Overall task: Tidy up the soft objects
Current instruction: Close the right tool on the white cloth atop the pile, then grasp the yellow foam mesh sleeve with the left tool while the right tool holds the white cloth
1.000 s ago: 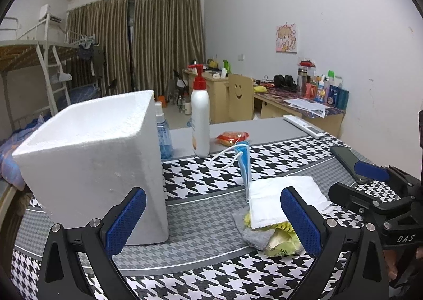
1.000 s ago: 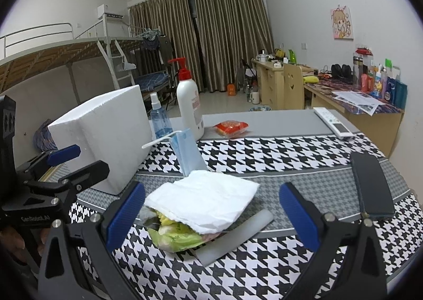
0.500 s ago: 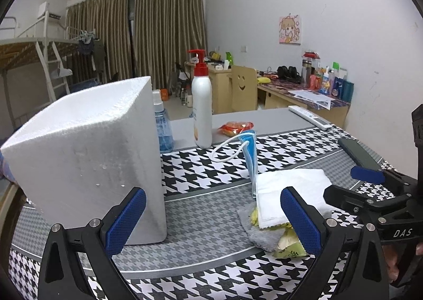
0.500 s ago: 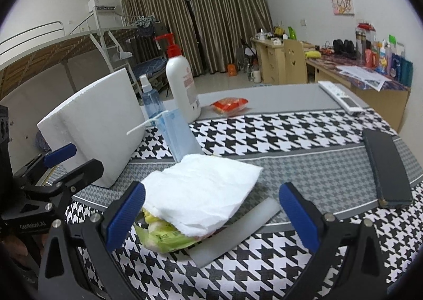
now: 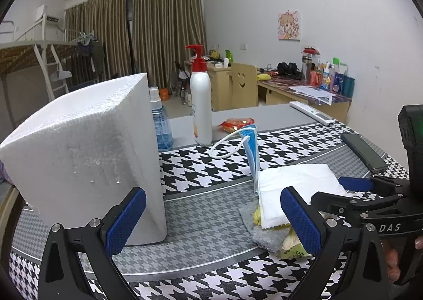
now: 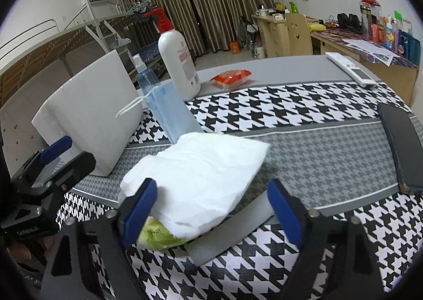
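White tissue, flat, long axis diagonal

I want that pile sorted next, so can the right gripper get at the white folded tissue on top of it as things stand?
Probably yes. The right gripper is open and has just been closing, with the white folded tissue already between its fingers and nothing lying on top.

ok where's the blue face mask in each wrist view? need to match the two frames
Left wrist: blue face mask right of centre, standing on edge behind the white tissue, ear loop curling left.
Right wrist: mask left of centre, again just behind the tissue, ear loop pointing left toward the foam box.
Shared landmark: the white pump bottle with red top, standing just beyond the mask in both.
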A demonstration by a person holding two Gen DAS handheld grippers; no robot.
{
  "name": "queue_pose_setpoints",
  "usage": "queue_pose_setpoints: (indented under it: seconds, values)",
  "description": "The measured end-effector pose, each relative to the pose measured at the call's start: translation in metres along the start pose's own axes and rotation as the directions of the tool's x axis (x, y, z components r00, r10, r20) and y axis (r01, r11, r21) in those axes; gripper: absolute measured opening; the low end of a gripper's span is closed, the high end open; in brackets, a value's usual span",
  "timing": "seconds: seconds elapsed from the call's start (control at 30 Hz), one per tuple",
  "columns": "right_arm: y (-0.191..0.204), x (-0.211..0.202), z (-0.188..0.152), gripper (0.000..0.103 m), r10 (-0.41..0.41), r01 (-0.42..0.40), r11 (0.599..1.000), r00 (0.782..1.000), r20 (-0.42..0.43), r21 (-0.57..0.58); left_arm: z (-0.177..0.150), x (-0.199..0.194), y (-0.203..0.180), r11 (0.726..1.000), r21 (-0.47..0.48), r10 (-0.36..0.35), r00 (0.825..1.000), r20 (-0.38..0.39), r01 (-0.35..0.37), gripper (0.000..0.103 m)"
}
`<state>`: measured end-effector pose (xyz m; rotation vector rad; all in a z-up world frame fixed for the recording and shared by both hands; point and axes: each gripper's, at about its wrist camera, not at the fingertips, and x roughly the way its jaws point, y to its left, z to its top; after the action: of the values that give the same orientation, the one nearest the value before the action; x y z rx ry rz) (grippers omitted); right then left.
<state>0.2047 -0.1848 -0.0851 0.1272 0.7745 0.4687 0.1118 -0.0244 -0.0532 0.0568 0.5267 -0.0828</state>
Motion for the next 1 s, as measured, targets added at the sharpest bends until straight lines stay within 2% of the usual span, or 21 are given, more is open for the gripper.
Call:
queue_pose_setpoints:
  seconds: [0.07,0.17,0.27,0.33,0.5,0.57,0.63,0.73,1.0]
  values:
    - [0.000,0.001,-0.001,0.082,0.004,-0.004,1.000,1.000,-0.008,0.002,0.000,0.000,-0.003,1.000,0.013,0.007,1.000,0.006,-0.007,0.102]
    - [0.000,0.003,0.000,0.073,0.009,-0.009,1.000,1.000,-0.021,0.001,-0.001,0.001,-0.004,1.000,0.006,-0.012,1.000,-0.006,0.012,0.102]
    - [-0.002,0.004,0.000,0.061,0.016,-0.016,1.000,1.000,-0.027,0.011,-0.001,0.002,-0.004,1.000,0.002,-0.010,1.000,-0.010,0.010,0.102]
    - [-0.003,0.004,-0.001,0.045,0.017,-0.017,1.000,0.999,-0.030,0.016,-0.002,0.002,-0.004,1.000,0.002,-0.007,1.000,-0.011,0.007,0.102]
    - [-0.006,-0.007,0.000,0.024,0.026,-0.026,0.999,1.000,0.001,0.029,-0.003,0.002,-0.007,1.000,0.007,-0.007,1.000,-0.016,0.007,0.102]
    - [-0.006,-0.012,0.001,0.023,0.026,-0.027,0.999,0.999,0.019,0.029,-0.003,0.002,-0.010,1.000,0.012,-0.010,1.000,-0.016,0.010,0.102]
    - [-0.008,-0.018,0.001,0.011,0.027,-0.028,0.999,0.999,0.041,0.032,-0.003,0.001,-0.011,1.000,0.016,-0.014,1.000,-0.016,0.014,0.102]
    - [-0.011,-0.026,0.001,0.007,0.032,-0.034,0.999,0.998,0.060,0.037,-0.003,0.001,-0.013,1.000,0.017,-0.017,1.000,-0.020,0.017,0.102]
    - [-0.019,-0.047,0.003,0.007,0.013,-0.017,0.999,0.993,0.121,0.038,-0.003,0.003,-0.020,0.998,0.015,-0.056,0.998,-0.041,0.056,0.102]
